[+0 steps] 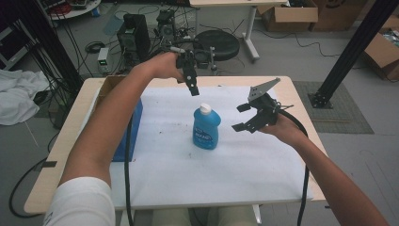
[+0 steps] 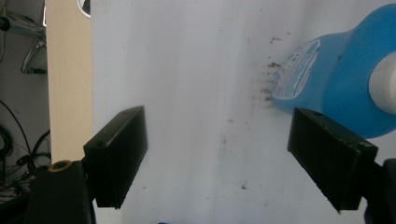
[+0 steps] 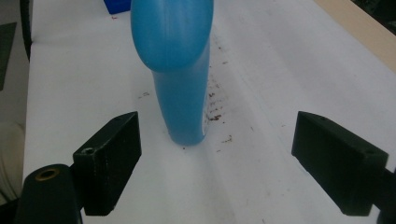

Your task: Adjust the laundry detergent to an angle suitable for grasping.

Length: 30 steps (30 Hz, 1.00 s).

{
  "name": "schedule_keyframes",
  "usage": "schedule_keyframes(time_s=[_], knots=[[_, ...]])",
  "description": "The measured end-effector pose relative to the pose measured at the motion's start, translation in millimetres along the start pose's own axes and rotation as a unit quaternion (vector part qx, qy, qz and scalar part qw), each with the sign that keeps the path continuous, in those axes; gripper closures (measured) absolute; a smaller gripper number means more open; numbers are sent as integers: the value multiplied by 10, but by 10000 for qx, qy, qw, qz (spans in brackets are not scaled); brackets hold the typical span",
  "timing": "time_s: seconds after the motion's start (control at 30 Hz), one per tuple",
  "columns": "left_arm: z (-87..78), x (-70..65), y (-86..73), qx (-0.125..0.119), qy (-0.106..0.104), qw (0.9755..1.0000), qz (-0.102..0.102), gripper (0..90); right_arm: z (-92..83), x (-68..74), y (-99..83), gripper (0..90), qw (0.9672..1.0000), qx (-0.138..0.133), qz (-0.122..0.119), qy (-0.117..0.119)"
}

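The blue bottle (image 1: 206, 128) is standing upright on the white mat (image 1: 263, 169), just in front of the right gripper (image 1: 240, 117), whose jaws are spread wide and holding nothing. The left gripper (image 1: 194, 90) is hovering above and behind the white cap (image 1: 204, 109), also released. An off-centre approach could be tipping the narrow bottle. The blue box (image 1: 131, 132) is lying well apart, so nothing is blocking.

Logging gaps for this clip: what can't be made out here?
- Bottle label: too small in the high view, blurred in the left gripper view.
- Bottle cap: cut off by the right gripper view's top edge.
- Blue box: partly hidden by the left forearm in the high view.
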<state>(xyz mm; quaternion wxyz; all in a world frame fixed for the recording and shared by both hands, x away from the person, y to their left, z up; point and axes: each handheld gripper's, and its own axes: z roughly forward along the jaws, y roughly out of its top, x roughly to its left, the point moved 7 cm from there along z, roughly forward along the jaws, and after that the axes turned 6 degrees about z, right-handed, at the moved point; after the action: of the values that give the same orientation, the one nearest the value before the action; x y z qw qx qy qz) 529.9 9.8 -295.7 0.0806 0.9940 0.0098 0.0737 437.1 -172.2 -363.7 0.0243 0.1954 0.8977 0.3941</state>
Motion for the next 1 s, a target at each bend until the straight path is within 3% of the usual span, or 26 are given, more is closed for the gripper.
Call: schedule_keyframes(time_s=[0.2,0.3,0.43,1.0], knots=[[0,-3,-5,2,8,10000,9,209,44,88,23,155,9999,-67,-65,-45],[-2,-3,-8,6,19,10000,8,208,57,139,45,157,9996,-294,-42,-39],[-4,-2,-12,15,26,10000,9,208,112,166,18,155,9993,-367,2,-47],[4,3,-27,33,23,10000,7,209,328,225,46,153,9986,-525,58,-51]])
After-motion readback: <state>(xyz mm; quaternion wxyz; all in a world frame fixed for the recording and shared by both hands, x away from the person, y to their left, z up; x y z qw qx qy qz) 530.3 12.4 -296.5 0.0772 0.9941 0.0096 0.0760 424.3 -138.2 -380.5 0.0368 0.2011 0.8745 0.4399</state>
